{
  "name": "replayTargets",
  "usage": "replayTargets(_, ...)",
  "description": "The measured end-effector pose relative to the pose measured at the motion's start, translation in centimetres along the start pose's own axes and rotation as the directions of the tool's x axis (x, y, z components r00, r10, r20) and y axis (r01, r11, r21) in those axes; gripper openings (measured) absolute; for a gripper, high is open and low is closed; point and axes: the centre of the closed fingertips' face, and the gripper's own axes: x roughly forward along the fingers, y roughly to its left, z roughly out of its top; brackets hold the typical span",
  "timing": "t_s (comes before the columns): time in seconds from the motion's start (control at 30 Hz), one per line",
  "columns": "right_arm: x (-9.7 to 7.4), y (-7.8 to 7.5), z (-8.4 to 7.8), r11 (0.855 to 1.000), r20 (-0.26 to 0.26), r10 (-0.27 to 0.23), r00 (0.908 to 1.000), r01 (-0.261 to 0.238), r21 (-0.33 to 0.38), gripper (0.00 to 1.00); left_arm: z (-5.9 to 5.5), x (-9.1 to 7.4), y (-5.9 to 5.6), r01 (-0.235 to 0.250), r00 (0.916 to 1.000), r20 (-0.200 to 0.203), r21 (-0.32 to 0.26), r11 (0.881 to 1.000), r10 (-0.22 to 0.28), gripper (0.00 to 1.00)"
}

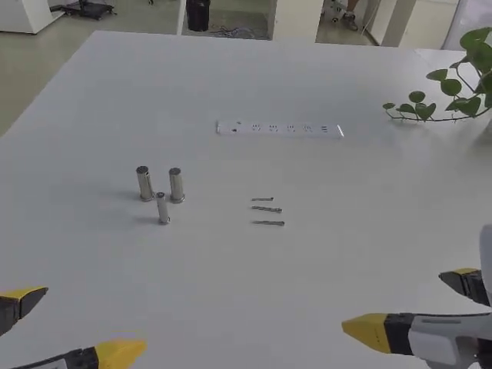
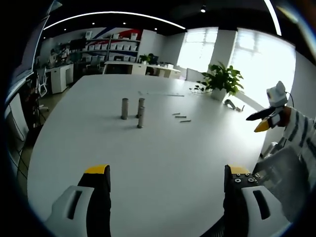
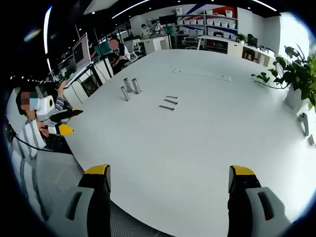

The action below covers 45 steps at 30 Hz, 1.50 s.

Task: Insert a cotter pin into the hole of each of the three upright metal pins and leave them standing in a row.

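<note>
Three upright metal pins (image 1: 160,192) stand in a tight cluster left of the table's middle; they also appear as the pins (image 2: 134,110) and pins (image 3: 129,87). Three cotter pins (image 1: 267,211) lie flat in a short column to their right, also seen as cotter pins (image 2: 180,117) and cotter pins (image 3: 169,102). My left gripper (image 1: 65,327) hangs open at the near left edge, well short of the pins. My right gripper (image 1: 419,311) is open at the near right. Nothing sits between either pair of yellow-tipped fingers (image 2: 98,174).
A white power strip (image 1: 278,128) lies flat beyond the pins. A leafy potted plant (image 1: 453,86) reaches in at the far right corner. The white table (image 1: 330,254) spreads wide between grippers and parts. Desks and shelves stand in the room behind.
</note>
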Motion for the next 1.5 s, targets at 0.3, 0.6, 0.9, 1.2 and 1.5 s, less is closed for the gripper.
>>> replayTargets(0.3,-0.1,-0.2,0.1,1.0,0.0,-0.004,1.0,0.004,-0.002,0.98,-0.3,0.6,-0.6,0.028,0.9994,-0.02,0.015,0.999,-0.028,0.99)
replayTargets(0.6,-0.2,-0.9,-0.5,1.0,-0.021,-0.013,0.9997,0.013,0.002,0.98,0.3,1.7,0.1,0.009,0.9996,-0.027,0.079,0.997,-0.007,0.99)
replayTargets(0.9,-0.3,-1.5,-0.6,1.0,-0.015,-0.028,0.9995,0.028,0.01,0.98,1.2,2.7,0.1,0.019,0.9996,-0.025,0.083,0.996,-0.017,0.99)
replayTargets(1.2,-0.1,-1.5,-0.9,1.0,-0.025,-0.026,0.9993,0.027,0.013,0.98,1.2,3.1,-0.7,0.042,0.9986,-0.037,0.077,0.996,-0.039,0.98)
replayTargets(1.5,-0.3,-1.8,-0.6,0.999,-0.014,-0.037,0.9992,0.037,0.009,0.98,2.4,3.2,1.0,0.035,0.9993,-0.018,0.07,0.997,-0.034,0.94)
